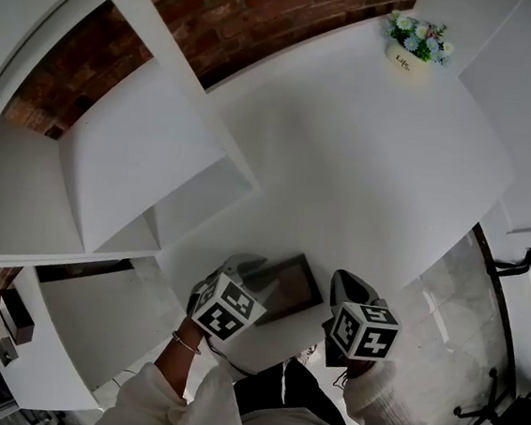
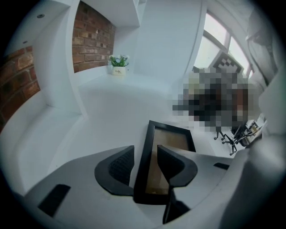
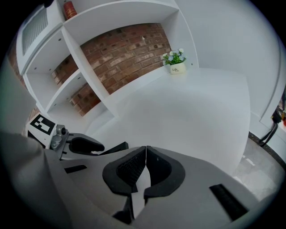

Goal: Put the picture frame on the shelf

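The picture frame [image 1: 287, 290], black-edged with a brown inside, lies flat on the white table [image 1: 364, 170] near its front edge. My left gripper [image 1: 251, 273] stands open over the frame's left side. In the left gripper view the frame [image 2: 172, 139] runs away from me and its left rail passes between the two spread fingers [image 2: 119, 167]. The pads do not press on it. My right gripper [image 1: 349, 282] hangs just right of the frame, apart from it. Its jaws [image 3: 145, 154] are shut tip to tip with nothing between them.
A white shelf unit [image 1: 148, 162] with open compartments and a brick back wall stands to the left of the table. A small pot of flowers [image 1: 411, 49] sits at the table's far corner. An office chair base [image 1: 495, 410] stands on the floor at the right.
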The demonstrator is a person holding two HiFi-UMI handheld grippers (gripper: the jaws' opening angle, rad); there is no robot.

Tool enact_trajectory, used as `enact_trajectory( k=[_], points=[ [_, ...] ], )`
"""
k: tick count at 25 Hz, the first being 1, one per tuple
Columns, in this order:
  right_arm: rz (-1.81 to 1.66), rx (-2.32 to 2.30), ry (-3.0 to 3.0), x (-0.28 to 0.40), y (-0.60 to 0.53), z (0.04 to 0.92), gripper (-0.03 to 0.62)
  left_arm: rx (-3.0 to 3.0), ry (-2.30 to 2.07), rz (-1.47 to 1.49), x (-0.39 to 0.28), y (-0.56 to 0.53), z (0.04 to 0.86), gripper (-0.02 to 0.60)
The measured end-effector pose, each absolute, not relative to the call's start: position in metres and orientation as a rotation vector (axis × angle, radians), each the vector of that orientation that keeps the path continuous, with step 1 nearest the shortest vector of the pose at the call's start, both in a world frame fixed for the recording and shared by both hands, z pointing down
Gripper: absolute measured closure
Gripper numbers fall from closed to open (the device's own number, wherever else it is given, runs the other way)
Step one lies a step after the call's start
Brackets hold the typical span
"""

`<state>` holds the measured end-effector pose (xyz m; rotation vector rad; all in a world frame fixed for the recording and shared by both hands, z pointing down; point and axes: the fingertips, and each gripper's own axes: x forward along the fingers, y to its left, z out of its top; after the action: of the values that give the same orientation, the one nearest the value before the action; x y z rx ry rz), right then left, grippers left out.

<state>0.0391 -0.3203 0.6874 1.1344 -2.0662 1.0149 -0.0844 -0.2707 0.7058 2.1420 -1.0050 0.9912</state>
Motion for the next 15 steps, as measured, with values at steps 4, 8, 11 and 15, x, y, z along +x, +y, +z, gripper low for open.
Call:
enact_trajectory(
  k=[4,8,11,15],
  points=[
    [1.022,1.147,-2.066,0.0411,-0.3217,0.6883,0.569,2.146,-0.955,0.964,-0.0814,-0.2696,0.7085,0.448],
    [1.031,1.148,-2.059,0.0440,-0.3195,0.6911,0.569,2.143,-0.910,0.934,-0.0798,-0.2688,0.7107,0.465],
    [1.036,1.149,-2.057,0.0448,-0.3177,0.6926,0.569,2.135,-0.867,0.924,-0.0796,-0.2679,0.7125,0.465],
    [1.028,1.149,-2.067,0.0436,-0.3169,0.6907,0.569,2.134,-0.853,0.922,-0.0827,-0.2662,0.7159,0.469]
  ],
)
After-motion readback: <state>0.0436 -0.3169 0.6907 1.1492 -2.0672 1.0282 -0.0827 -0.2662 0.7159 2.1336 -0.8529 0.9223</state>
